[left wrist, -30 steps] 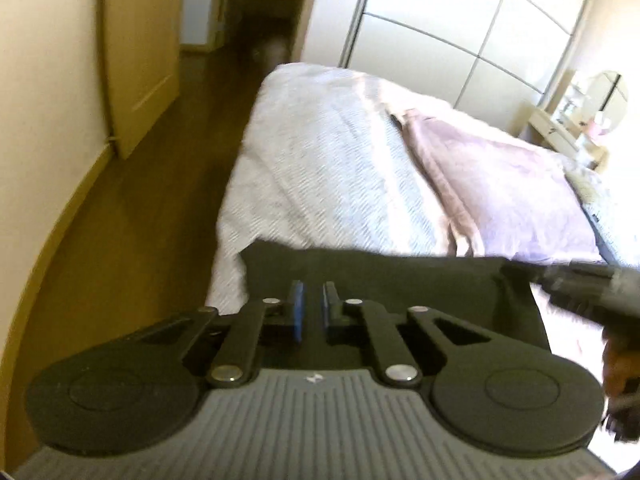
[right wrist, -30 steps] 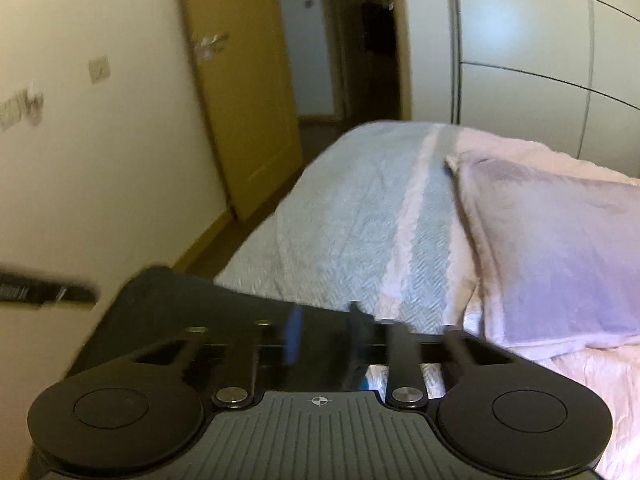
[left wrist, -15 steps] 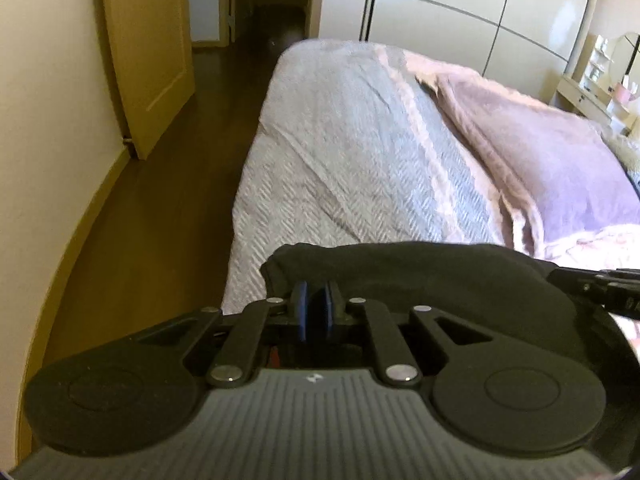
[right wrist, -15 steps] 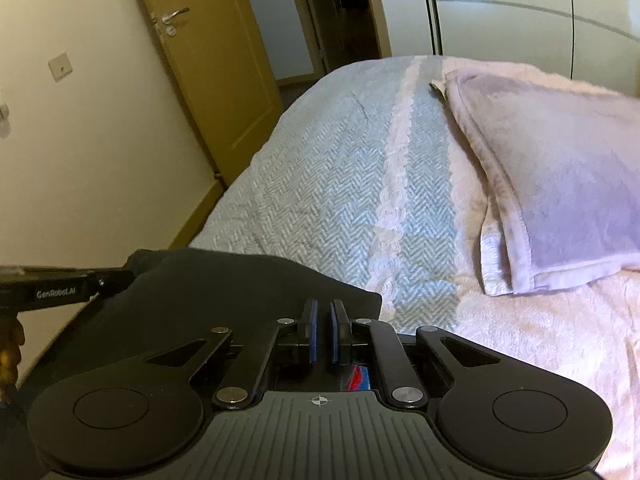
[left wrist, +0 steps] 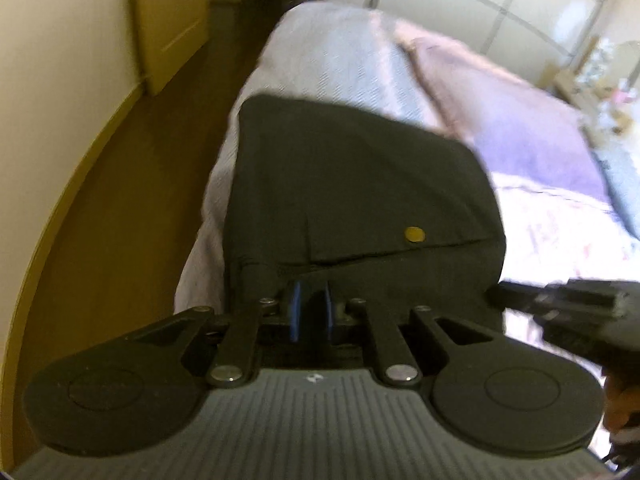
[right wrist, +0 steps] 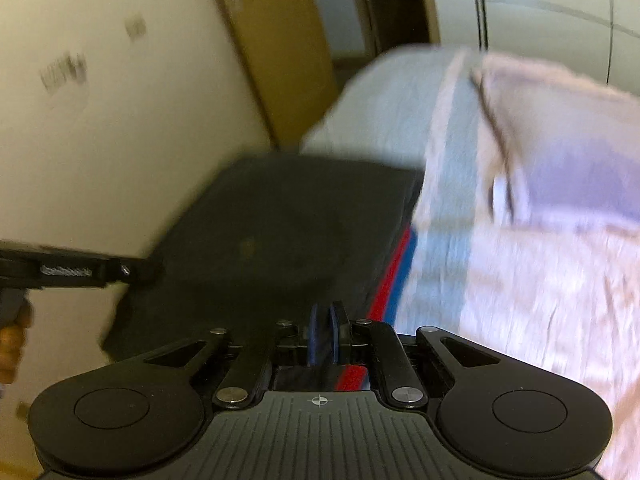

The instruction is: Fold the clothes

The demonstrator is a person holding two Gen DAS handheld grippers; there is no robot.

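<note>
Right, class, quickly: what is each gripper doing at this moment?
Left gripper: closed on the black garment.
Right gripper: closed on the same black garment, at its red and blue striped edge.

Black garment (left wrist: 352, 184), apparently red-blue striped edge (right wrist: 394, 276)

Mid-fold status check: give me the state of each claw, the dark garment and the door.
Left claw: shut on the dark garment.
Right claw: shut on the dark garment.
Dark garment: held stretched between both claws over the bed.
Door: too blurred to tell.
</note>
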